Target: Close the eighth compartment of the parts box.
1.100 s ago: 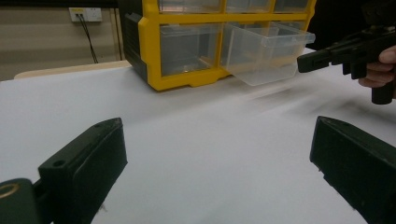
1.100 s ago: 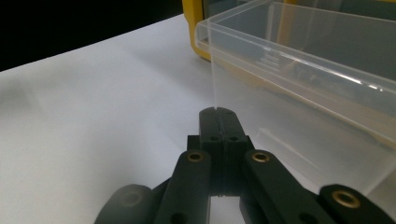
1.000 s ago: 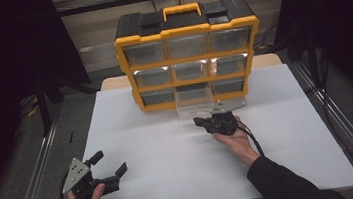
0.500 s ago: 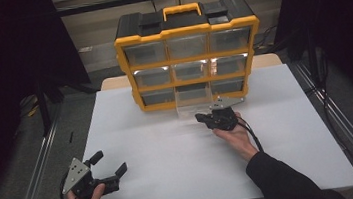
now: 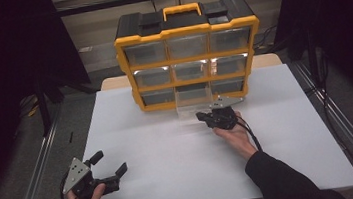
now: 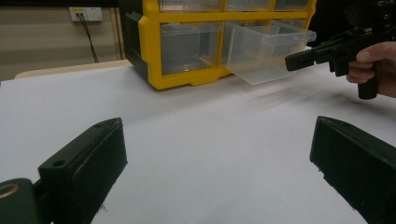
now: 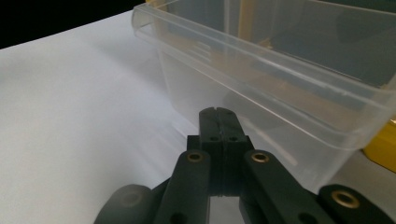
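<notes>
Two grippers are in play: the right gripper [image 5: 205, 117], jaws pressed together on nothing, sits just before the front wall of the clear drawer [image 5: 193, 101], while the left gripper [image 5: 109, 165] rests spread and idle near the tabletop's [image 5: 170, 150] front left corner. The drawer juts half out of the bottom middle slot of the yellow cabinet [image 5: 188, 60]. Hooked or nudged by pressed jaws, it could tip off its rails or slide the cabinet, judging by how far it overhangs.
</notes>
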Demonstrator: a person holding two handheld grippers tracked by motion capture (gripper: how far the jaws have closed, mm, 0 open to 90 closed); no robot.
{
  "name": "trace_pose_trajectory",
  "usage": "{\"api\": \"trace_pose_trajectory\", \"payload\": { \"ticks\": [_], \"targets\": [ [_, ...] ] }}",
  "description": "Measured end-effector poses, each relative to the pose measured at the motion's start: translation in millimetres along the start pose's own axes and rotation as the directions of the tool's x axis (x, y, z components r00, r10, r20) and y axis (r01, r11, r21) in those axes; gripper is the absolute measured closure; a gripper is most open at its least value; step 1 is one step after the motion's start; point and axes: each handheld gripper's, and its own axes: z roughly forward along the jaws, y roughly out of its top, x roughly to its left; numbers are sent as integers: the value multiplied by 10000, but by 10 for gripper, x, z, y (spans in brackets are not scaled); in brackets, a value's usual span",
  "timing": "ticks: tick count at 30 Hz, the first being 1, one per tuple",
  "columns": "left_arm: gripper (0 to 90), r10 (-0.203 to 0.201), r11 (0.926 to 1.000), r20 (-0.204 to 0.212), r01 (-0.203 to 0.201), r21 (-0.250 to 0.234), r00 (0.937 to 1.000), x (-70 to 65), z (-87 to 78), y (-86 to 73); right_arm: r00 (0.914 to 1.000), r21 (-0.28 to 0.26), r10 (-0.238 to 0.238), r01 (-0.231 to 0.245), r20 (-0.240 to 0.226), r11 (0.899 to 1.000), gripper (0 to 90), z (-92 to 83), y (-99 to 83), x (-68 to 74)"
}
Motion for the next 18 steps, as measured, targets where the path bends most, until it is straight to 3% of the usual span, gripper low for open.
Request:
{"api": "trace_pose_trajectory", "payload": {
  "ticks": [18],
  "targets": [
    [35,-4,10000,3,4,28,10000,18,2,-6,9998,-61,-103,104,152,9999,900,58,44,0]
  ]
}}
